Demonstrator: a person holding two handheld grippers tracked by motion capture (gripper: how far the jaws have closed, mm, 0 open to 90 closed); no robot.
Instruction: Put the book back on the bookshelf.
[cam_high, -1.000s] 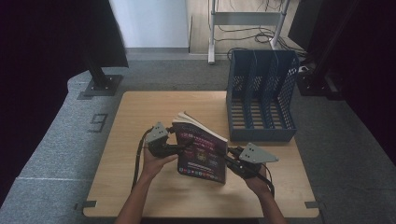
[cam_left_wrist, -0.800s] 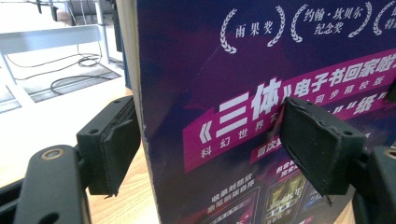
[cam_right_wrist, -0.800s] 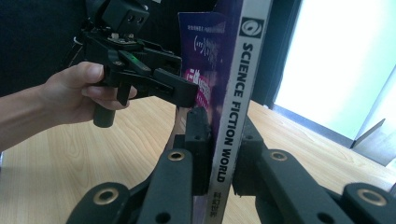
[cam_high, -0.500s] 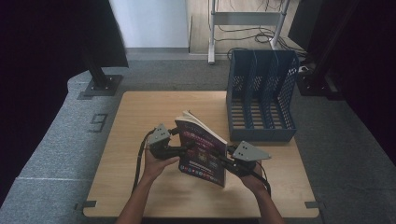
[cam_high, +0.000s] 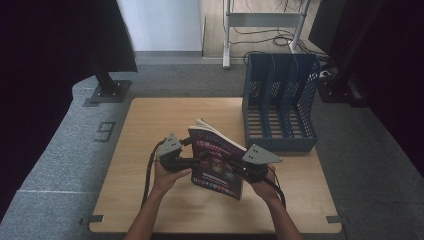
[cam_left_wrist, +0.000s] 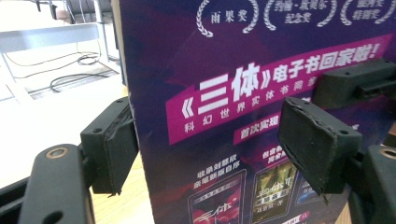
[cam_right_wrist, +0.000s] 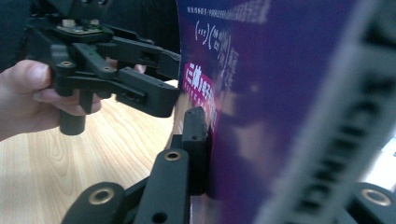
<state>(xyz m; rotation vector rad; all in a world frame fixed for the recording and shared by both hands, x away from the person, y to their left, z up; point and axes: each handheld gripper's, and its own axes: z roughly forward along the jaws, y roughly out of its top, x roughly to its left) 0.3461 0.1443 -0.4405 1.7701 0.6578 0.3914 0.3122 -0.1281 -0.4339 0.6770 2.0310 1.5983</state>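
A thin book with a purple cover (cam_high: 217, 160) stands nearly upright above the wooden table (cam_high: 150, 120), between both grippers. My right gripper (cam_high: 236, 168) is shut on its right side; in the right gripper view one pad (cam_right_wrist: 196, 133) presses on the cover (cam_right_wrist: 280, 93), and the other jaw is hidden behind it. My left gripper (cam_high: 196, 161) is open around the book's left edge. In the left gripper view one pad (cam_left_wrist: 112, 144) sits at the back of that edge and the other (cam_left_wrist: 317, 144) stands off the cover (cam_left_wrist: 243, 93).
A blue slotted file holder (cam_high: 280, 100) stands at the table's far right corner, its open slots facing the person. Grey carpet surrounds the table. A dark stand base (cam_high: 107, 90) and a metal frame with cables (cam_high: 265, 30) lie beyond the far edge.
The right gripper has shifted a little left and up with the book, which now stands more upright. The left gripper has stayed at the book's left edge.
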